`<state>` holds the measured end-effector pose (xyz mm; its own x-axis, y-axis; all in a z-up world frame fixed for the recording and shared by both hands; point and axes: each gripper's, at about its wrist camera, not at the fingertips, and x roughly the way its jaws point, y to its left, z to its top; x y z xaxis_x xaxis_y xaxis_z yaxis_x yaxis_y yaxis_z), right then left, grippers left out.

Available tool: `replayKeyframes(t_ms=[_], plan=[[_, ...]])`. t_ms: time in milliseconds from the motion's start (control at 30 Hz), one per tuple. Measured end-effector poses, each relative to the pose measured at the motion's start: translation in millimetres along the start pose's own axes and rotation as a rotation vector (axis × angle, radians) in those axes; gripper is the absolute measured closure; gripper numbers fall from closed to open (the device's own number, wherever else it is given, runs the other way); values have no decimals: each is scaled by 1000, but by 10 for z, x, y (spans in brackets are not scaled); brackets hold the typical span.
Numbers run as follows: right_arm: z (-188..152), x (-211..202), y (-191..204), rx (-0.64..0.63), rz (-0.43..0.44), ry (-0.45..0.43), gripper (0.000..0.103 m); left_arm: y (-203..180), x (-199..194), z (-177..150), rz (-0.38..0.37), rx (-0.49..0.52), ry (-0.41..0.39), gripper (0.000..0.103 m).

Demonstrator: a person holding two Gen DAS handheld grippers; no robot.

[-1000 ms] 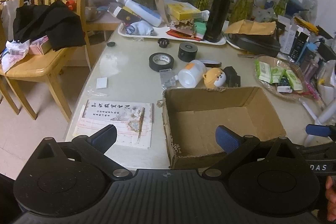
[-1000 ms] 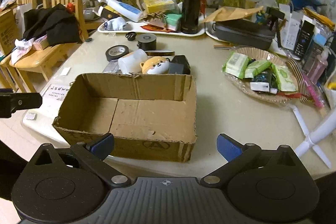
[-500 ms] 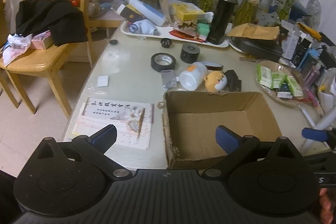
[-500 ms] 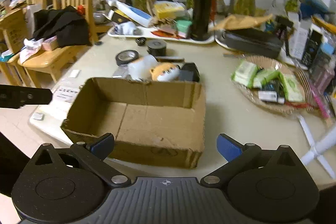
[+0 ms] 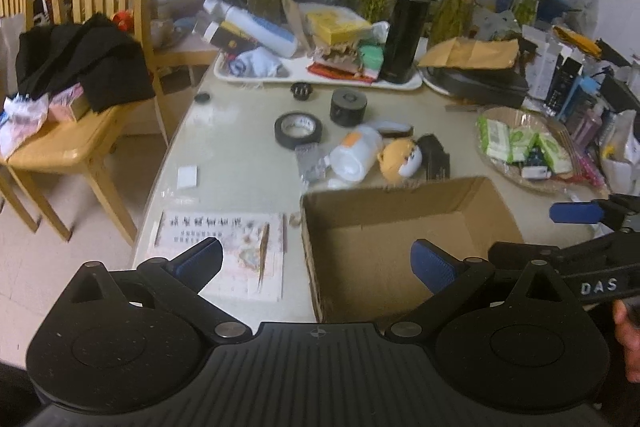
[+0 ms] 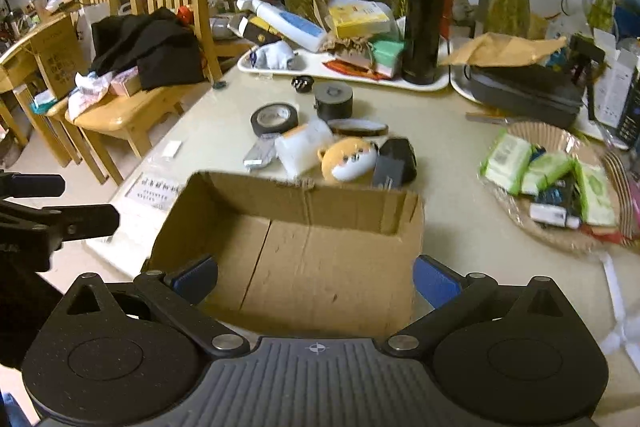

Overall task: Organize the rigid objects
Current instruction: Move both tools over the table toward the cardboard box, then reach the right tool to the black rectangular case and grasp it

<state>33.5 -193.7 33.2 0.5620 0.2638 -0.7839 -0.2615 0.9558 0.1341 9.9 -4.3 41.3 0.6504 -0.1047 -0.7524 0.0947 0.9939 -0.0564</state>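
Both tongs gape wide and empty: the left gripper (image 5: 316,259) and right gripper (image 6: 316,281) hover over the bare cardboard box (image 6: 320,247). Just beyond its far wall lie a white bottle (image 6: 302,147), light and likely slippery, best pinched across its body, and a stiff black tape roll (image 6: 274,119), graspable through its rim.

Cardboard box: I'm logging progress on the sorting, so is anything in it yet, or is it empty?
Empty. The cardboard box is open-topped and both views show only its bare floor; the white bottle and dog-face toy lie on the table behind it.
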Motion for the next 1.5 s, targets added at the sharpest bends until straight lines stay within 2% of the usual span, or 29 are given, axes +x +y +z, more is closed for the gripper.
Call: replayKeyframes(t_ms=[100,500,833,933,1033,1100,1300,1400,1500], plan=[[120,78,-110,13,-5,-11,0,10,77,145,-20,-5,12,1],[455,525,-474,81,-11,67,0,73,397,674,-56,11,2,1],[670,811,-703,131,-1,93,0,82,728,1018,-29,45,5,1],[709,921,-756,153,5,107,0,81,808,1067,-27,60,5,1],[745,1028,-779,156,-6,120,0,80,862,1078,22,85,-10,1],[758,1084,-786,151,-18,125,0,102,902,1063,29,95,-7,1],[770,1281,-817,159,-35,161,0,233,1046,1076,-23,-3,103,1],[782,1381,-783,141,-43,179,2,248,1023,1072,-30,-11,101,1],[782,1507,-747,129,-45,203,11,247,1021,1084,-37,-11,104,1]])
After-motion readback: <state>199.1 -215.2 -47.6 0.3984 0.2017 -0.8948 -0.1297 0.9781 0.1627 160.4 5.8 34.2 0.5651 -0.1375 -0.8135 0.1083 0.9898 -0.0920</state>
